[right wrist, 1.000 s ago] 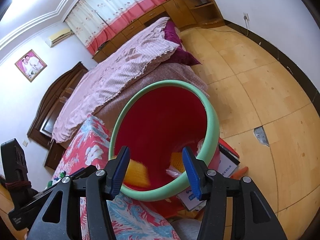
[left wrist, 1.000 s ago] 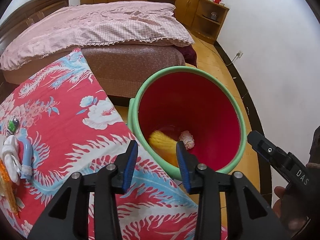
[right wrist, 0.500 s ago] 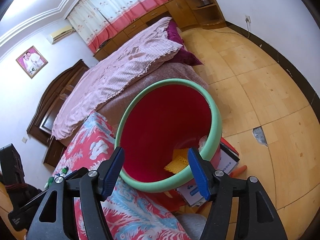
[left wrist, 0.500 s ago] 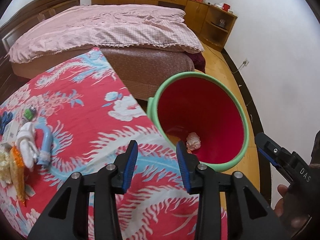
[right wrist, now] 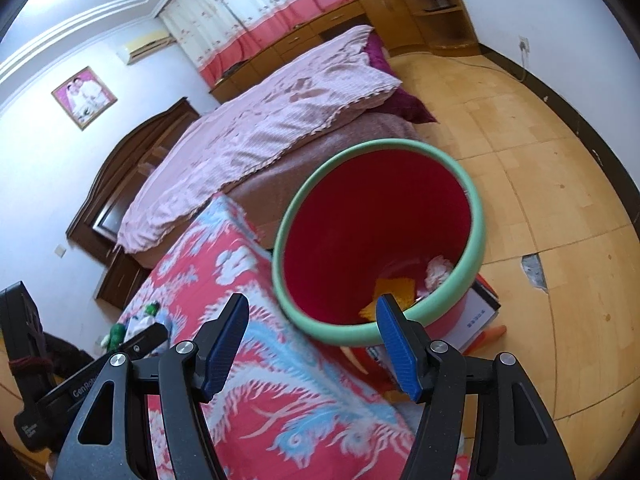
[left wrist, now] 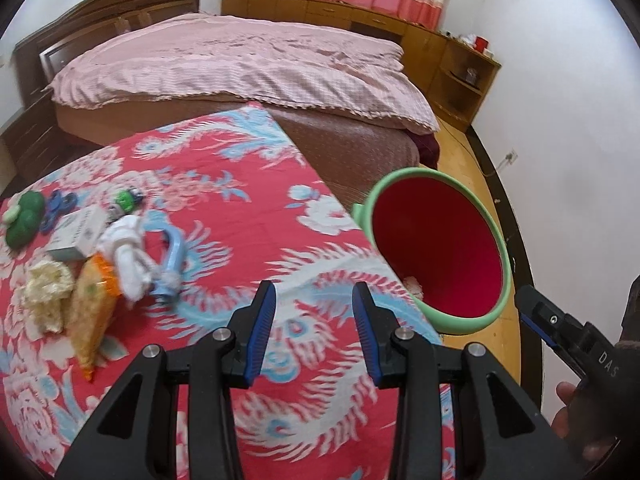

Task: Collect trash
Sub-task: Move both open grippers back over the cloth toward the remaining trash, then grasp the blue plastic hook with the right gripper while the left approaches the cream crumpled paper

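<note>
While the left wrist view takes in the cluster of items at the far left of the red floral-clothed surface, the right wrist view looks deeper into the bin and shows what lies at its bottom. On the left view that cluster holds a crumpled pale wad, an orange-and-yellow wrapper, a white cloth bundle, a light blue curved piece, a small white box and a green toy. Of the bin's contents it shows only a pale scrap low inside the red wall. The right view shows a yellow piece and crumpled whitish paper on the bin floor, plus papers or books on the wooden floor beneath the bin's edge.

The bin, green-rimmed and red inside, stands just beside the right edge of the surface. It lies ahead and to the right of the left gripper, and directly ahead of the right gripper. The cluster of items sits well to the left of the left gripper.

The left gripper hovers over the cloth with its blue pads partly apart and nothing between them. The right gripper is spread wider, also empty, with its right pad overlapping the bin rim in the picture.
</note>
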`<move>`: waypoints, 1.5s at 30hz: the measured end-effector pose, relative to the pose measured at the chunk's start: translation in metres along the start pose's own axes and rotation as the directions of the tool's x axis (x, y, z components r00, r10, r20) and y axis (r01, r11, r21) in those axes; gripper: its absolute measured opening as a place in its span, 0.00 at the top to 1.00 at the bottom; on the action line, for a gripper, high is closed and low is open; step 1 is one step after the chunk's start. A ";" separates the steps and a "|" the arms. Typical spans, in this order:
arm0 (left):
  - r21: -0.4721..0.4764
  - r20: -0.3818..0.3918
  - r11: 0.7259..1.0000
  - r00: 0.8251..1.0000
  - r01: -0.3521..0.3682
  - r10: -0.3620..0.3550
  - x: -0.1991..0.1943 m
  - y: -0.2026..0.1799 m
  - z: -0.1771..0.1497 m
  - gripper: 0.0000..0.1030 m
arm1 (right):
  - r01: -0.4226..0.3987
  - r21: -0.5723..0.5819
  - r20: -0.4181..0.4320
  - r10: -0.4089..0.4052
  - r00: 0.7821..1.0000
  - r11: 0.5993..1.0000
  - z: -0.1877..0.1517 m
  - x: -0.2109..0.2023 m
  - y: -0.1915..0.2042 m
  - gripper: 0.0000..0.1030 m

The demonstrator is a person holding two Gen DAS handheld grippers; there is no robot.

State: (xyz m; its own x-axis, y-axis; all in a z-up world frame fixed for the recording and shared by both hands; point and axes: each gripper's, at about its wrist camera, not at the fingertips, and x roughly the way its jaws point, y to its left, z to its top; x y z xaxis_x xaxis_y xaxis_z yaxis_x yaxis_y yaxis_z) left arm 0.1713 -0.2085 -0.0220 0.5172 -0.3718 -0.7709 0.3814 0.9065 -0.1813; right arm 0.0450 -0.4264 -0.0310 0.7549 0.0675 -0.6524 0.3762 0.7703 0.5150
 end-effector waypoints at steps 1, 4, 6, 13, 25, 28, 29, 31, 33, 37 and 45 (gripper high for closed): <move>-0.006 0.005 1.000 1.000 -0.005 0.005 -0.004 0.005 -0.001 0.62 | -0.003 -0.006 -0.003 0.003 1.000 1.000 -0.001 0.000 0.003 0.34; -0.029 0.022 0.999 1.000 -0.021 0.022 -0.014 0.020 -0.003 0.62 | -0.012 -0.028 -0.019 0.011 1.000 1.000 -0.006 0.002 0.015 0.34; -0.044 0.031 0.999 0.999 -0.030 0.032 -0.019 0.030 -0.005 0.62 | -0.020 -0.045 -0.035 0.019 0.999 0.999 -0.011 0.005 0.023 0.34; -0.106 0.054 0.991 0.995 -0.081 0.087 -0.036 0.073 -0.010 0.62 | -0.044 -0.104 -0.074 0.037 0.997 0.994 -0.023 0.012 0.050 0.34; -0.212 0.075 0.964 0.980 -0.162 0.182 -0.057 0.154 -0.020 0.62 | -0.033 -0.167 -0.123 0.012 0.992 0.985 -0.041 0.027 0.080 0.34; -0.224 0.073 0.957 0.976 -0.184 0.205 -0.058 0.170 -0.023 0.62 | -0.030 -0.184 -0.134 0.005 0.991 0.982 -0.045 0.032 0.087 0.34; -0.227 0.070 0.955 0.975 -0.191 0.212 -0.057 0.175 -0.023 0.62 | -0.028 -0.189 -0.137 0.002 0.991 0.982 -0.046 0.033 0.090 0.34; -0.234 0.061 0.950 0.972 -0.207 0.227 -0.055 0.186 -0.023 0.61 | -0.025 -0.198 -0.144 -0.004 0.990 0.980 -0.049 0.036 0.094 0.34; -0.238 0.045 0.947 0.971 -0.217 0.234 -0.049 0.196 -0.024 0.57 | -0.021 -0.206 -0.152 -0.011 0.988 0.978 -0.052 0.039 0.099 0.34; -0.251 0.024 0.943 0.972 -0.219 0.232 -0.038 0.210 -0.025 0.56 | -0.014 -0.219 -0.162 -0.022 0.987 0.976 -0.056 0.045 0.107 0.34; -0.275 -0.007 0.943 0.981 -0.186 0.192 -0.013 0.227 -0.029 0.56 | 0.005 -0.255 -0.172 -0.050 0.984 0.967 -0.060 0.058 0.126 0.34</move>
State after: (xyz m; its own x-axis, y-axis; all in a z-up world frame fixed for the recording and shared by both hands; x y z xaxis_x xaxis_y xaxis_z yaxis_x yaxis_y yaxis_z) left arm 0.2290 0.0083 -0.0708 0.5752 -0.1898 -0.7957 0.0528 0.9793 -0.1954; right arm 0.1038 -0.2871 -0.0377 0.6316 0.1366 -0.7632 0.2304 0.9068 0.3529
